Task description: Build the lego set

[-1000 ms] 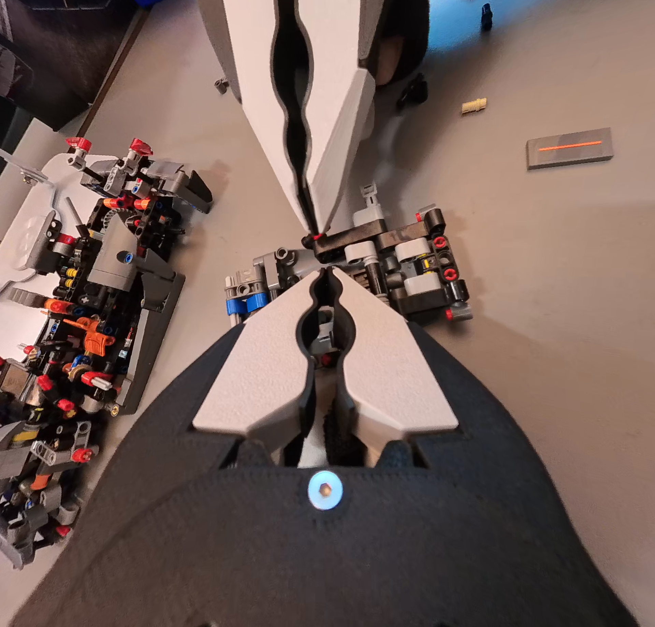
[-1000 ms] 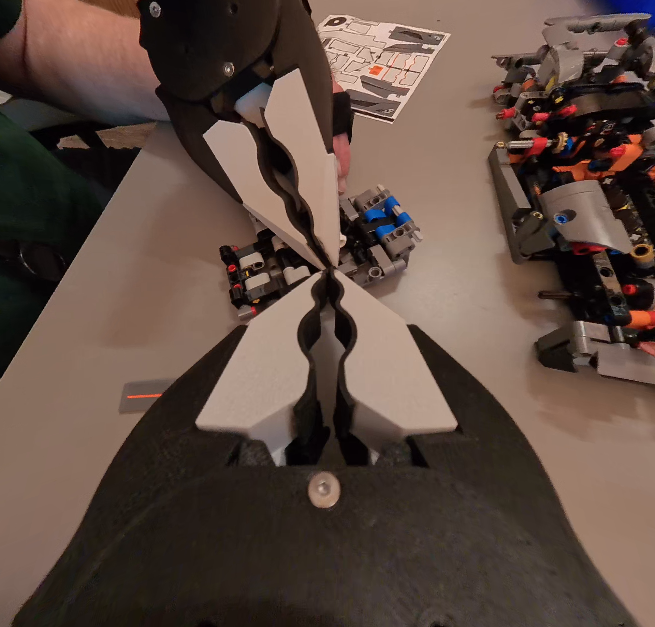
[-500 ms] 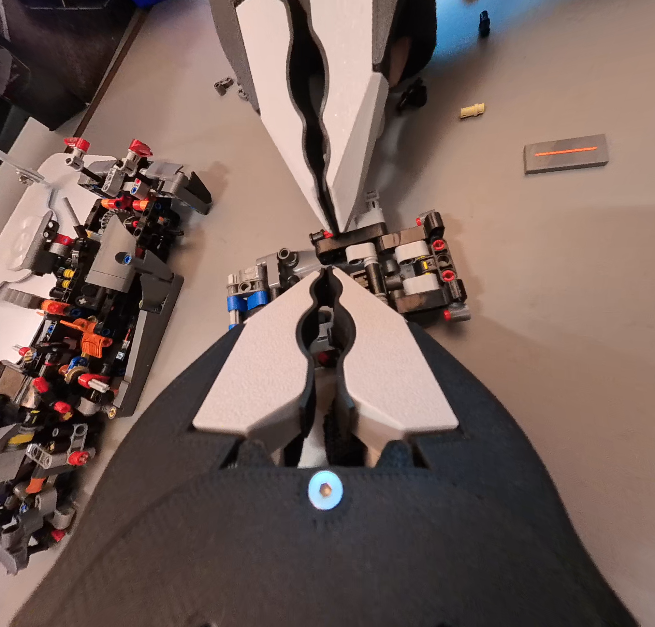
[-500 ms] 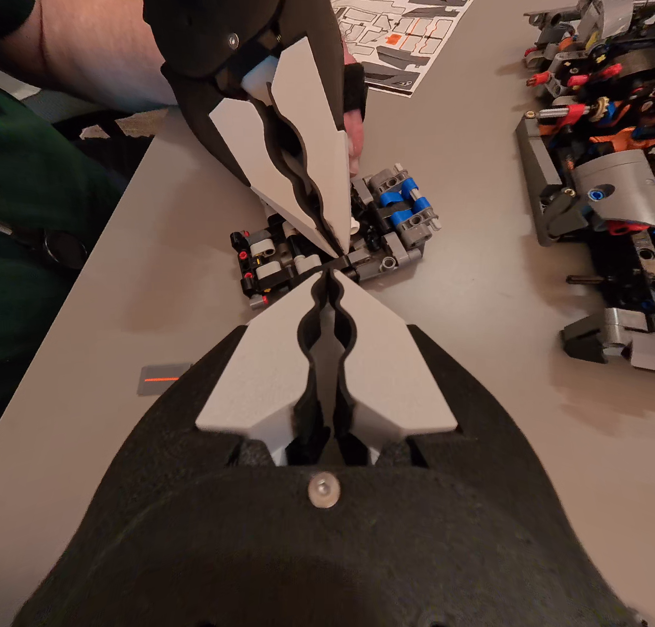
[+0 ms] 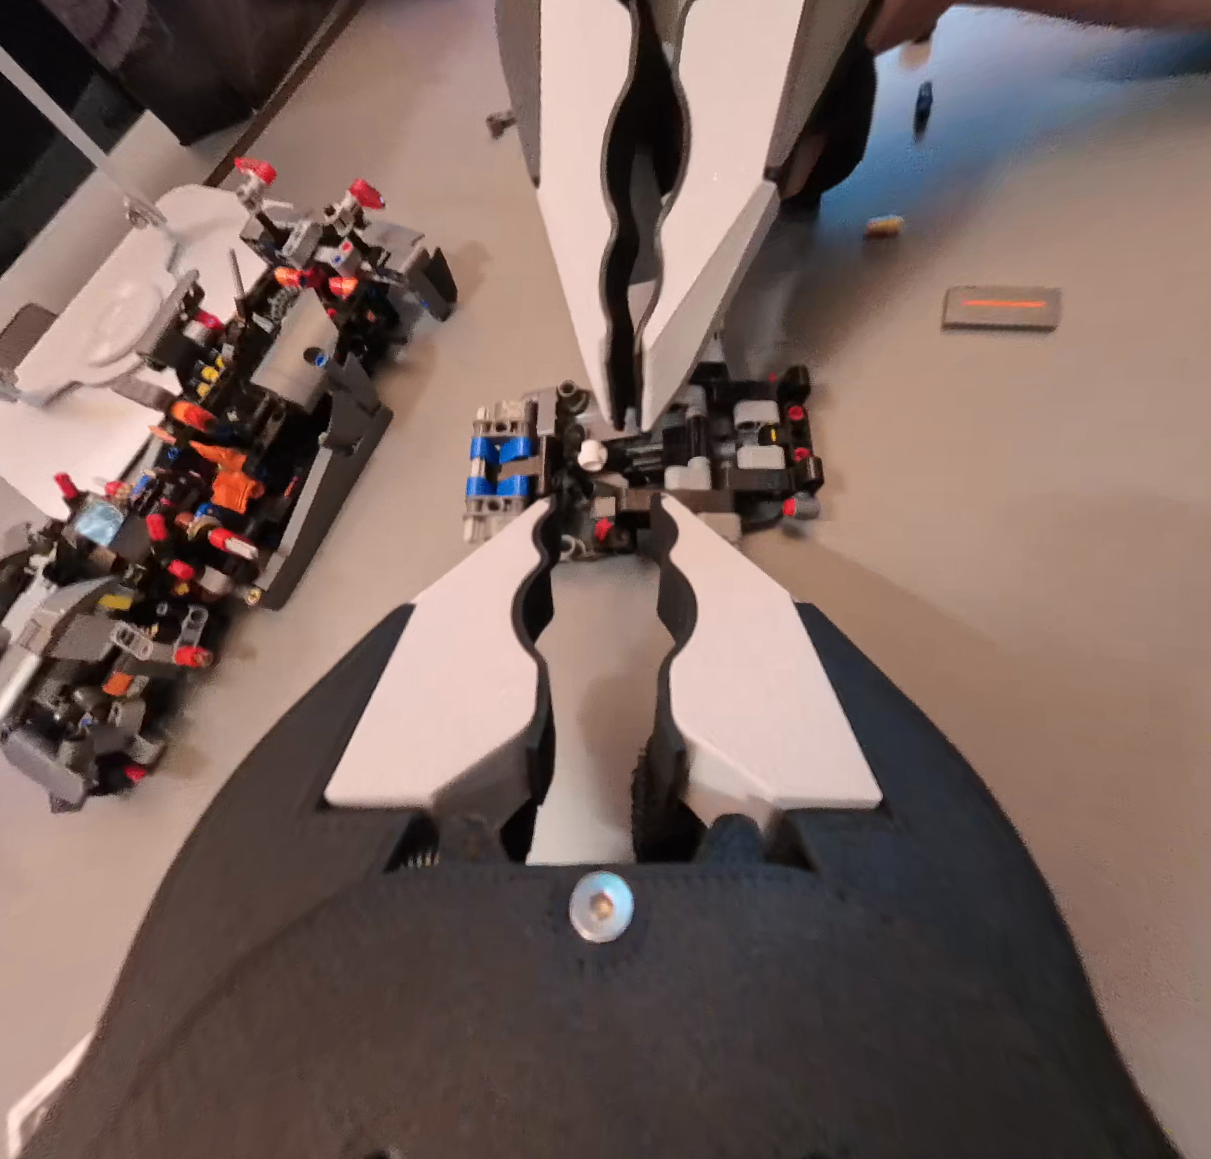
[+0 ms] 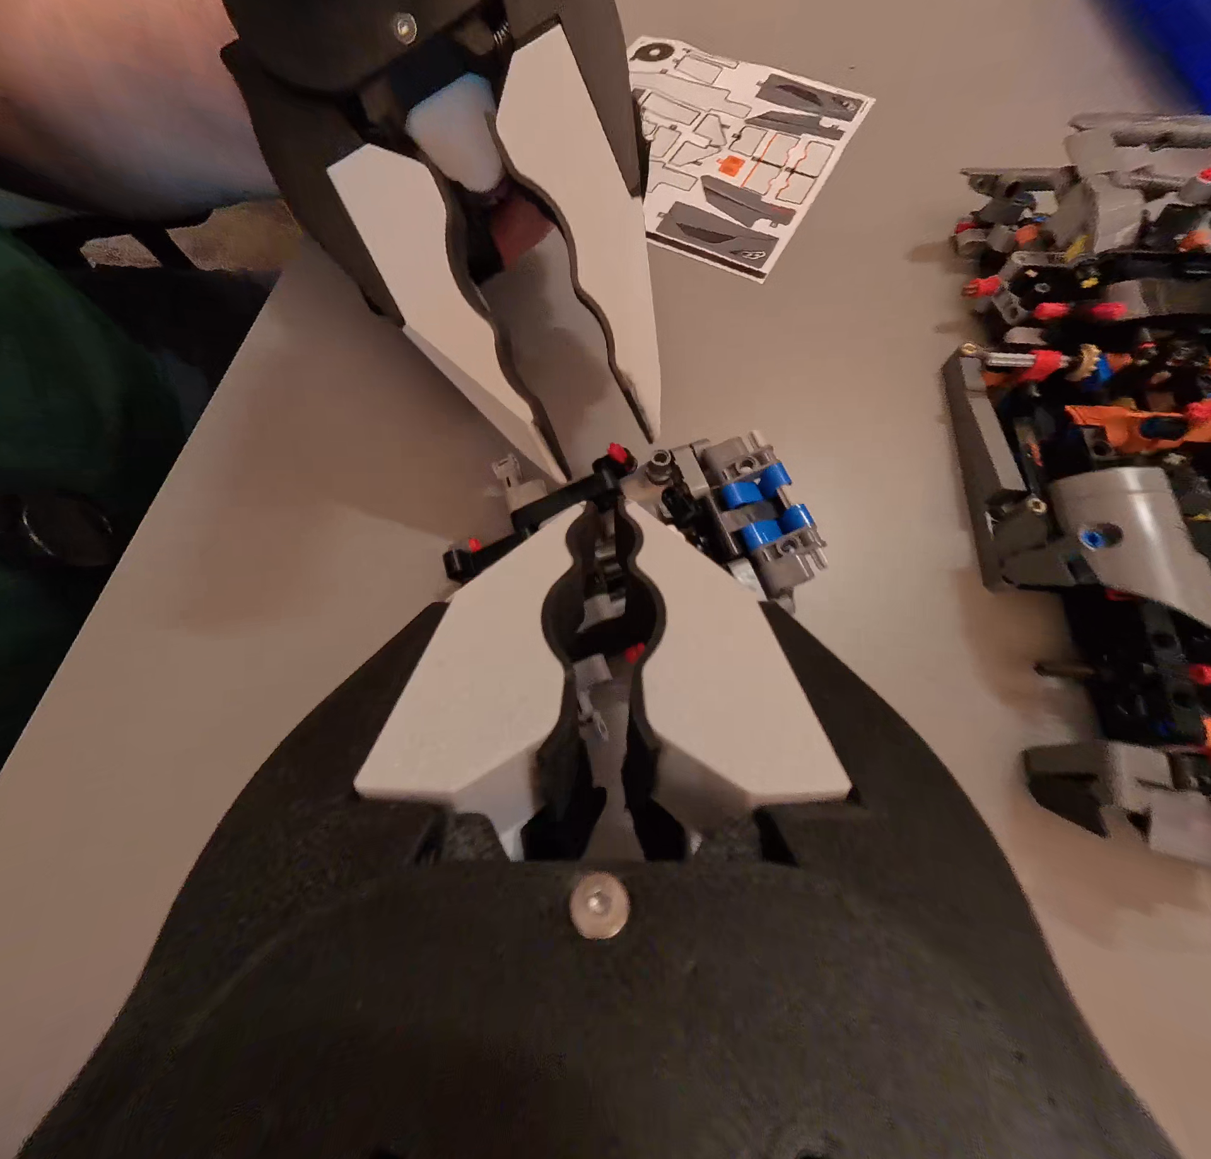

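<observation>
While the left gripper (image 5: 603, 512) stands with its jaws released, both tips sit at the near edge of the small lego assembly (image 5: 642, 459), which lies on the grey table (image 5: 983, 636) just past them at 12 o'clock. The assembly's blue pieces are at its 9 o'clock end and its red pins at its 3 o'clock end. From 12 o'clock the right gripper (image 5: 626, 415) reaches down onto the assembly's far side, its jaws pinched together at the tips.

In the right wrist view, that gripper (image 6: 603, 505) is clenched on a black beam of the assembly (image 6: 753, 518), with more of the build showing through the gap between its fingers. The left gripper (image 6: 606, 456) comes in opposite, from 12 o'clock, tips apart.

Farther off in the left wrist view, the large half-built chassis (image 5: 216, 472) lies at 9 o'clock and a flat grey tile with an orange line (image 5: 999, 307) at 2 o'clock. A sticker sheet (image 6: 740, 158) lies at 1 o'clock in the right wrist view.
</observation>
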